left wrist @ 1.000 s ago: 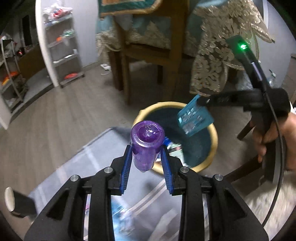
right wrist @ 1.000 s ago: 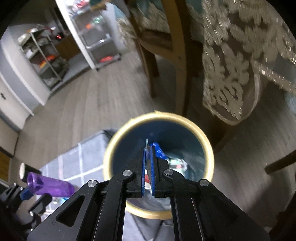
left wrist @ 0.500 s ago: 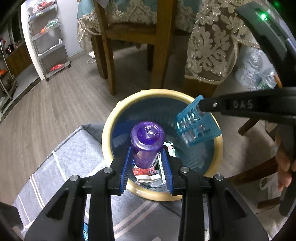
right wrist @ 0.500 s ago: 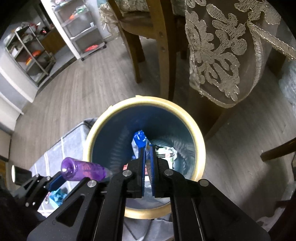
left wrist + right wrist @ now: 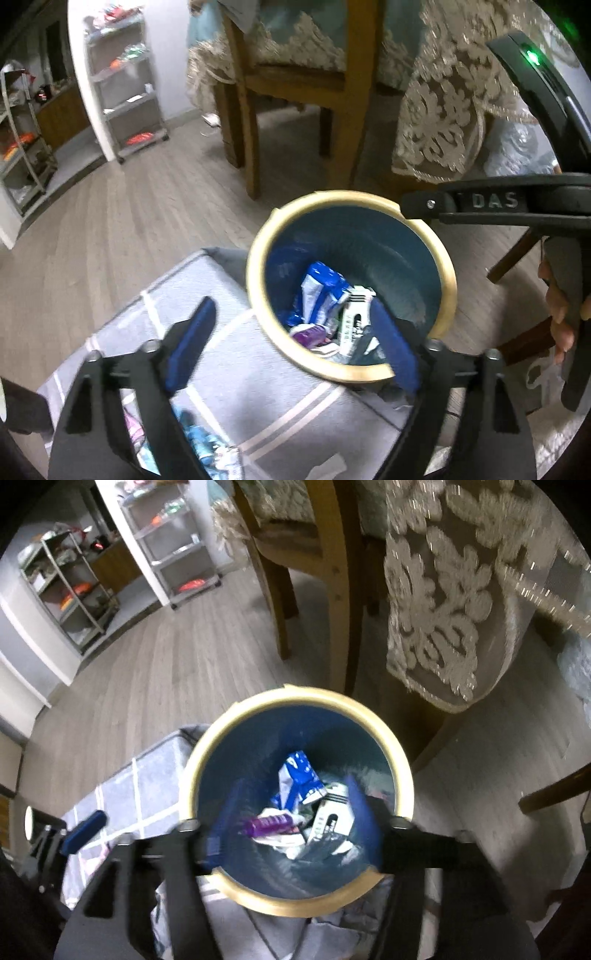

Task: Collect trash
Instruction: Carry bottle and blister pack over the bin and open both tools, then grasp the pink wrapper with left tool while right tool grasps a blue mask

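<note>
A round bin (image 5: pixel 448 284) with a cream rim and blue inside stands on the floor, holding wrappers and a white box (image 5: pixel 354 317). The purple bottle (image 5: pixel 310 336) lies on its side among them, also seen as the purple bottle (image 5: pixel 267 823) from the right wrist. My left gripper (image 5: pixel 293 345) hangs over the bin's near rim with its jaws opening and nothing between them. My right gripper (image 5: pixel 293 821) is right above the bin (image 5: pixel 295 698), jaws also opening and empty. I cannot pick out the teal pack among the rubbish.
A grey mat (image 5: pixel 258 387) with pale lines lies beside the bin, with colourful wrappers (image 5: pixel 199 443) at its near edge. Wooden chair legs (image 5: pixel 347 122) and a lace tablecloth (image 5: pixel 443 122) stand close behind the bin. Metal shelves (image 5: pixel 125 81) are far left. A hand (image 5: pixel 557 314) holds the right gripper.
Both grippers went from shut to wide apart. The purple bottle left my left gripper and now lies in the bin. The teal pack is gone from my right gripper.
</note>
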`<state>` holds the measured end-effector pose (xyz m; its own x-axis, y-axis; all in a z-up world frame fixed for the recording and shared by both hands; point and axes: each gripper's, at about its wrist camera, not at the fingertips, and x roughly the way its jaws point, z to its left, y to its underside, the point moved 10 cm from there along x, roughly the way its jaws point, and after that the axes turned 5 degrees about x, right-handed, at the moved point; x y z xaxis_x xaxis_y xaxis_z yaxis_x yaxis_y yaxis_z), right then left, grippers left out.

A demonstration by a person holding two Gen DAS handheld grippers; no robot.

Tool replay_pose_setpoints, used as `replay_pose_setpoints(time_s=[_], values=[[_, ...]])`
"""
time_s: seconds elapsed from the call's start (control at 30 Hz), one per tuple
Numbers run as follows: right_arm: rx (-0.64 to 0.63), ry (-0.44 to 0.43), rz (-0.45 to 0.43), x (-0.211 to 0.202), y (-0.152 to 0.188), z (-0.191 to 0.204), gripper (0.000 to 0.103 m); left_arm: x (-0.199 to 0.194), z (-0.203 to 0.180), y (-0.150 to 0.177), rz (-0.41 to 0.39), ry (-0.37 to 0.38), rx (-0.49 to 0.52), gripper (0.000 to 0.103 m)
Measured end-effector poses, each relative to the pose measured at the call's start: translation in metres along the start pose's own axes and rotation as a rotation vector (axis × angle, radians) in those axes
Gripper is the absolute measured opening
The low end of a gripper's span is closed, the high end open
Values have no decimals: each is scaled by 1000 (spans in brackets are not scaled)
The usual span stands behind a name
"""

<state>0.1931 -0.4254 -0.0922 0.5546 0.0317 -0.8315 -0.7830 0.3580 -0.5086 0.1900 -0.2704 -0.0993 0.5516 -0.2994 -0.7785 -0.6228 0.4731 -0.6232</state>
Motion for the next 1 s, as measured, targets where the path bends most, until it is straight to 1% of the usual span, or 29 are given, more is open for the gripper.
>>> replay_pose_setpoints(time_s=[0.03,0.07,0.1,0.27,0.4,0.53,0.67,0.77,0.93,1.0], values=[[-5,-5,-16,-6,-1,3,82,-7,8,1,-9,-18,-15,96],[-9,-7,-33,-11,-1,7,87,-13,15,3,-14,-39,-28,97],[-13,-7,-49,-16,-1,11,91,-17,21,5,-15,-55,-39,97],[-67,-17,-126,-44,4,41,95,-47,57,24,-11,-132,-70,97],[-142,-24,-148,-55,18,70,96,-77,88,43,-20,-182,-93,97],[-204,-24,-173,-62,30,93,96,-106,123,61,-32,-221,-142,97],[-223,-47,-184,-67,48,112,96,-135,158,84,-36,-263,-185,97],[-230,-69,-185,-69,67,126,97,-151,177,103,-44,-296,-208,97],[-253,-85,-140,-59,106,145,97,-162,201,132,-37,-314,-284,97],[-265,-82,-114,-55,121,151,97,-163,206,140,-32,-324,-289,97]])
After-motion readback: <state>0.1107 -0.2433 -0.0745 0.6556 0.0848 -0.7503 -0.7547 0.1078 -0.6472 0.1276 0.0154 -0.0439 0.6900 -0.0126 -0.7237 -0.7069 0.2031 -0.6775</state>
